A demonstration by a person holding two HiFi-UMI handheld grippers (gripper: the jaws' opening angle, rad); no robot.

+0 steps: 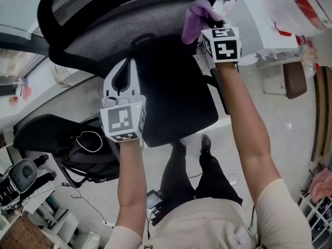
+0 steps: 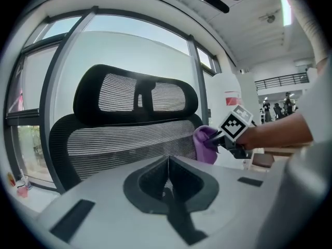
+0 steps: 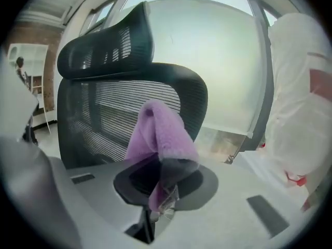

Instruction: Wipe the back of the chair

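A black mesh office chair faces me; its back (image 1: 119, 35) (image 2: 119, 144) (image 3: 129, 102) carries a mesh headrest (image 2: 135, 95) (image 3: 104, 51). My right gripper (image 1: 210, 22) (image 3: 162, 170) is shut on a purple cloth (image 1: 196, 17) (image 2: 206, 144) (image 3: 158, 134). It holds the cloth against the right edge of the chair's back, just below the headrest. My left gripper (image 1: 126, 62) (image 2: 167, 162) hovers over the seat (image 1: 176, 97), in front of the lower back. Its jaws are shut and hold nothing.
A large window is behind the chair. A white plastic-wrapped object (image 1: 275, 14) (image 3: 303, 118) stands close at the right, with a brown stool (image 1: 294, 79) beside it. A black bag (image 1: 78, 144) lies on the floor at the left. My legs are below the seat.
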